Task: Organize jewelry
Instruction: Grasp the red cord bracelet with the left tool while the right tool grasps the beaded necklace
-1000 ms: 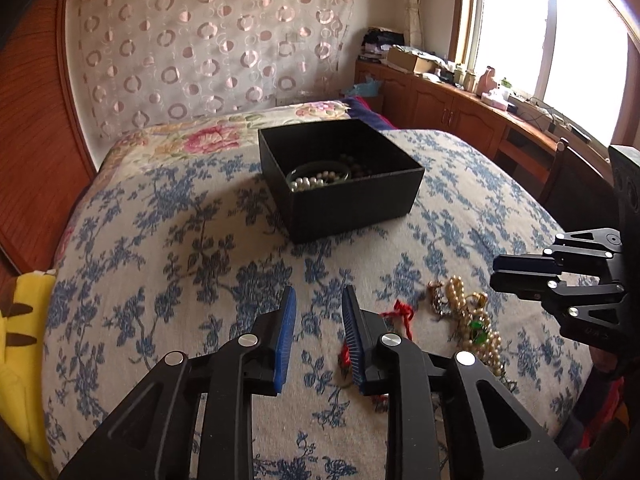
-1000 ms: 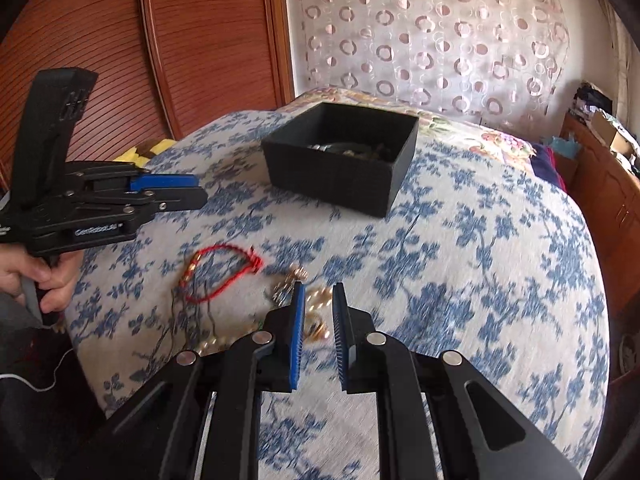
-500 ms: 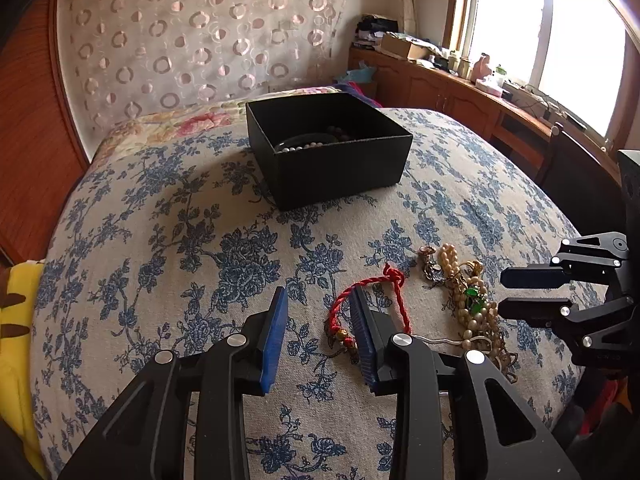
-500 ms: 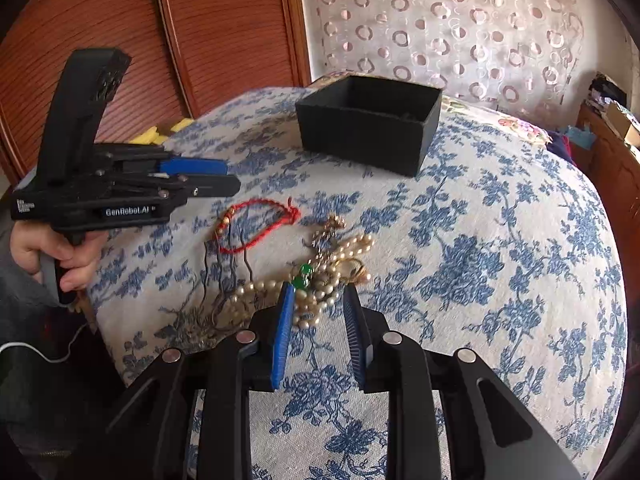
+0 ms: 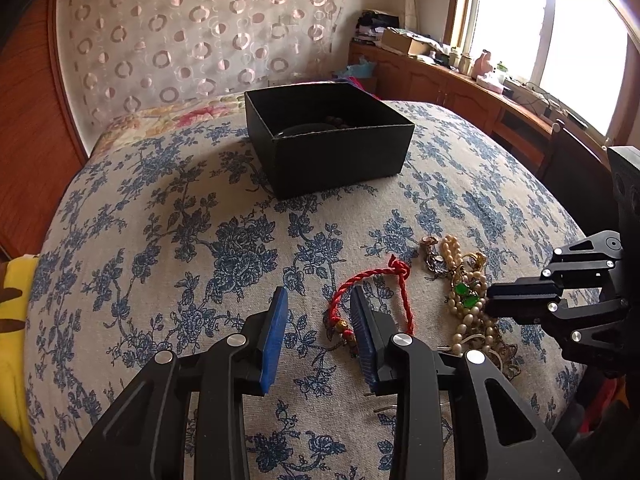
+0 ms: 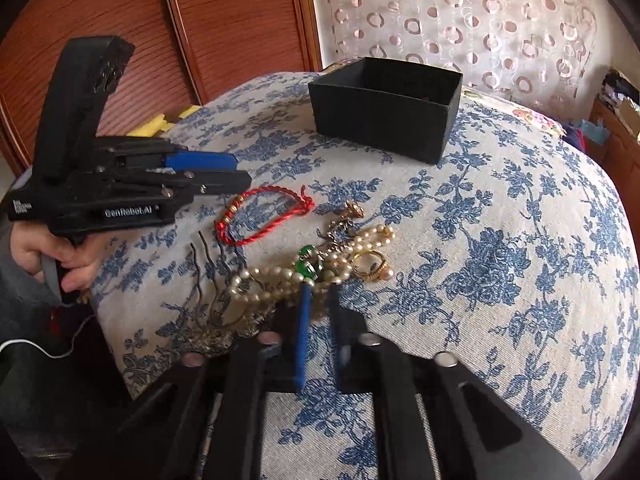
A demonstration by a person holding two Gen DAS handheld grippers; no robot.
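A black open box (image 5: 332,140) sits on the flowered bed cover; it also shows in the right wrist view (image 6: 386,106). A red cord bracelet (image 5: 374,292) lies near the front edge, seen too in the right wrist view (image 6: 264,216). Beside it is a heap of pearl strands with a green stone (image 5: 466,294) and a gold ring (image 6: 370,266). My left gripper (image 5: 320,310) is open, its right finger over the bracelet's loop. My right gripper (image 6: 318,294) is open, low at the pearl heap (image 6: 304,276), fingertips either side of a strand.
Dark wavy hairpins (image 6: 212,276) and an ornate comb lie at the cover's front edge. A wooden wardrobe (image 6: 200,28) stands to the left, a window counter (image 5: 480,84) with clutter to the right. A yellow cushion (image 5: 16,320) lies at the bed's left edge.
Both grippers have drawn back and dropped toward the jewellery pile. The right gripper has come down onto the pearl heap; the left has come to the red bracelet. The left jaws widened.
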